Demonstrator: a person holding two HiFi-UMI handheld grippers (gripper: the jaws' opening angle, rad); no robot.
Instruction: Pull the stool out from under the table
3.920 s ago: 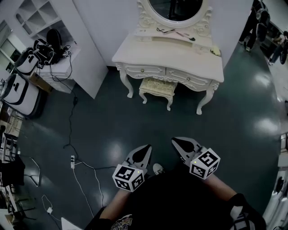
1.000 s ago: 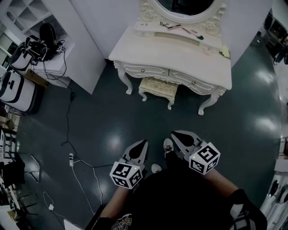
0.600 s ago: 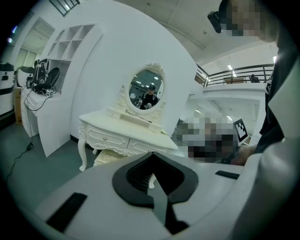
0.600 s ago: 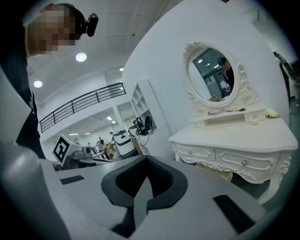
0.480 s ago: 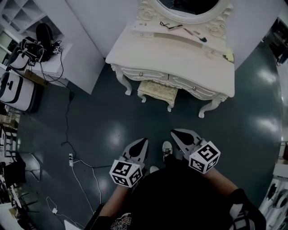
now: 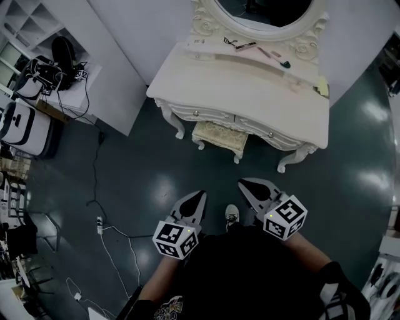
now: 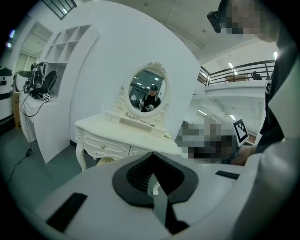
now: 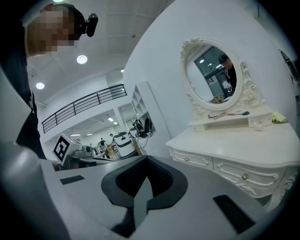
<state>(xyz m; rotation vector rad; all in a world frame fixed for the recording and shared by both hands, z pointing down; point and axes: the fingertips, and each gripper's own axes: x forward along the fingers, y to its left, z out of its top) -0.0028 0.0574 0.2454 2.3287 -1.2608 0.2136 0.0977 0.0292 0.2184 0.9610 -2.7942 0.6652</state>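
Note:
A cream cushioned stool stands tucked under the front edge of the white carved dressing table, with only its front half showing. Both grippers are held low in front of my body, well short of the stool. My left gripper is shut and empty. My right gripper is shut and empty too. In the left gripper view the shut jaws of the left gripper point toward the dressing table. In the right gripper view the right gripper points left of the dressing table.
An oval mirror tops the table, with glasses and small items on its shelf. A white shelf unit with bags stands at left. A cable and power strip lie on the dark floor. My shoe shows between the grippers.
The table and stool have come nearer and shifted in view as I stepped forward. Both grippers stay shut in front of my body.

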